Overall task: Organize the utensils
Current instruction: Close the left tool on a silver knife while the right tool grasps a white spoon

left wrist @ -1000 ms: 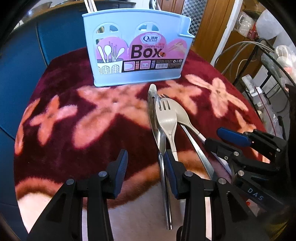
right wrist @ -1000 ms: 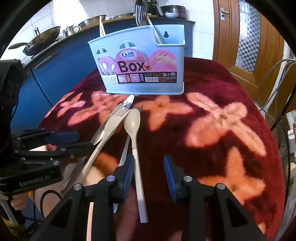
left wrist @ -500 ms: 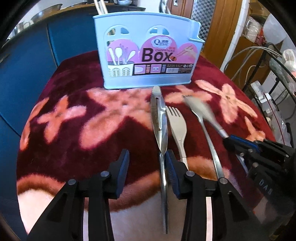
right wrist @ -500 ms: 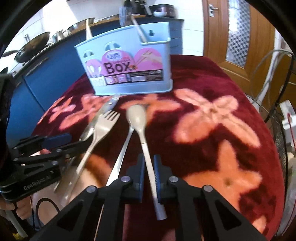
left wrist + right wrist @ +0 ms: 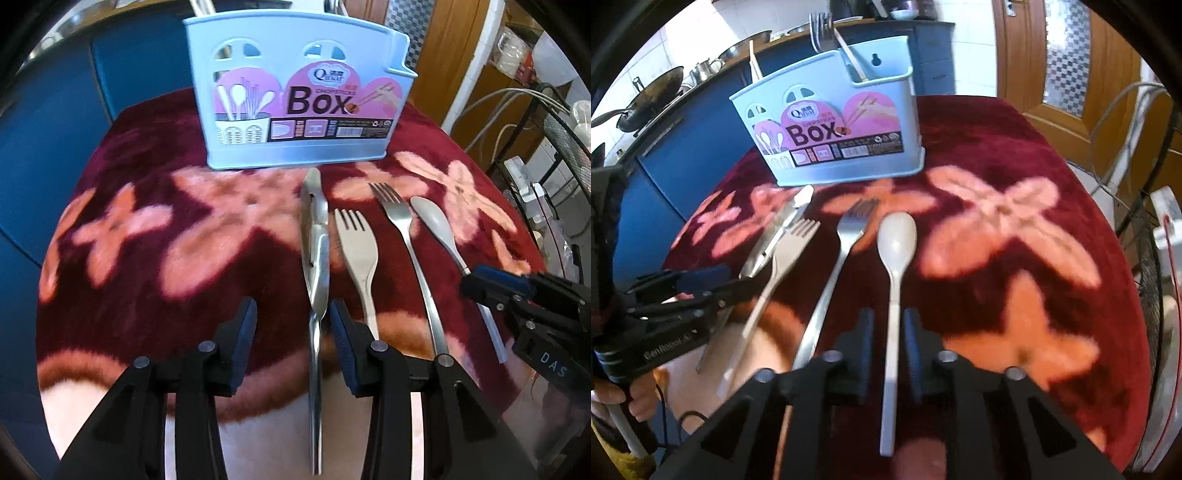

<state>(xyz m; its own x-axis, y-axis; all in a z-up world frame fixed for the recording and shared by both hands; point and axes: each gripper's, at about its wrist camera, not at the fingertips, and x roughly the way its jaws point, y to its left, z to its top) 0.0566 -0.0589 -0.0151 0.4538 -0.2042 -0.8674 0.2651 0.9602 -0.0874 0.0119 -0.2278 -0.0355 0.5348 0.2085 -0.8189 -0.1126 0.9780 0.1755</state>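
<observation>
Spread apart since a second ago, four utensils lie before the blue chopsticks box (image 5: 303,107) on the floral cloth (image 5: 1015,229). Left gripper (image 5: 291,332) gapes moderately around the knife (image 5: 316,251); right gripper (image 5: 889,343), jaws opening narrowly, straddles the untouched spoon (image 5: 896,251).

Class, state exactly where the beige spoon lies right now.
In the right wrist view the beige spoon lies on the red blanket, right of the steel fork, its handle between the opening right gripper fingers.

Knife (image 5: 315,254) handle between open left claw (image 5: 291,347)
</observation>
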